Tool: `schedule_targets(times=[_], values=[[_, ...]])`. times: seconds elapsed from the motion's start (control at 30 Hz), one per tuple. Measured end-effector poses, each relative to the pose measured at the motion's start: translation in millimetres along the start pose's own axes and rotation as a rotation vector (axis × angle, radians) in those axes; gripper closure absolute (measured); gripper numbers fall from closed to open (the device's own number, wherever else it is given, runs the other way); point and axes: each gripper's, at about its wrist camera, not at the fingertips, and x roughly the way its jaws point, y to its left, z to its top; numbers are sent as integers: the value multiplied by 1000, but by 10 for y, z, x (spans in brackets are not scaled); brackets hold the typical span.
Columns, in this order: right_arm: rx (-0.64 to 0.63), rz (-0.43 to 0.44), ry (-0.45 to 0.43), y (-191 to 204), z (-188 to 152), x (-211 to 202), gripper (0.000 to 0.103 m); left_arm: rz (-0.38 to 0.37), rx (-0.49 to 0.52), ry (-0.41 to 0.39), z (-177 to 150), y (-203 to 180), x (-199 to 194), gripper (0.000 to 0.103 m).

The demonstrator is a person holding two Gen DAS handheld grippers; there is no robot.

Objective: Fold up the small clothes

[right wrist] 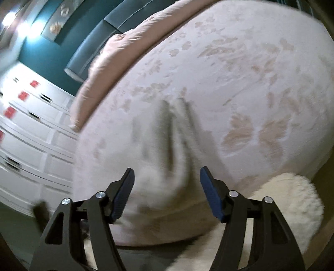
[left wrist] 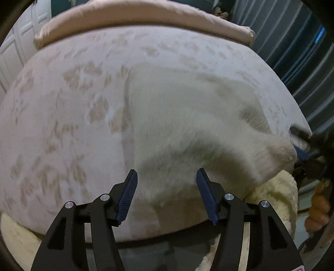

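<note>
A white fluffy garment lies on the pale patterned bedspread, its right corner bunched and raised. My left gripper hangs open over the garment's near edge; the cloth shows in the gap and the pads do not press on it. At the right edge of the left wrist view, my right gripper sits at the raised corner. In the blurred right wrist view, the right gripper stands open with the folds of the garment between its fingers, and a gap shows beside the right pad.
A pink rolled duvet lies across the far end of the bed. A cream shaggy rug lies on the floor at the near edge. White wardrobe doors stand to the left, striped curtains to the right. A person's hand holds the right gripper.
</note>
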Motion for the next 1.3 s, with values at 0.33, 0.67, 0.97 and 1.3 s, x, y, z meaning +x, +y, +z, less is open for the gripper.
schedule_targets(times=[0.33,0.67,0.97,1.3], values=[[-200,-122,211,572,37,773,80,20,-54,10,-84,100,160,32],[-297,-83,109,530,422,816,83,96,-13,-52,-31,55,126,22],[-328,-272,19,529,214,532,72,-6,-60,-102,27,35,-169,25],[-415,-265,137,510,-171,748,84,46,-134,-22,332,87,79,31]])
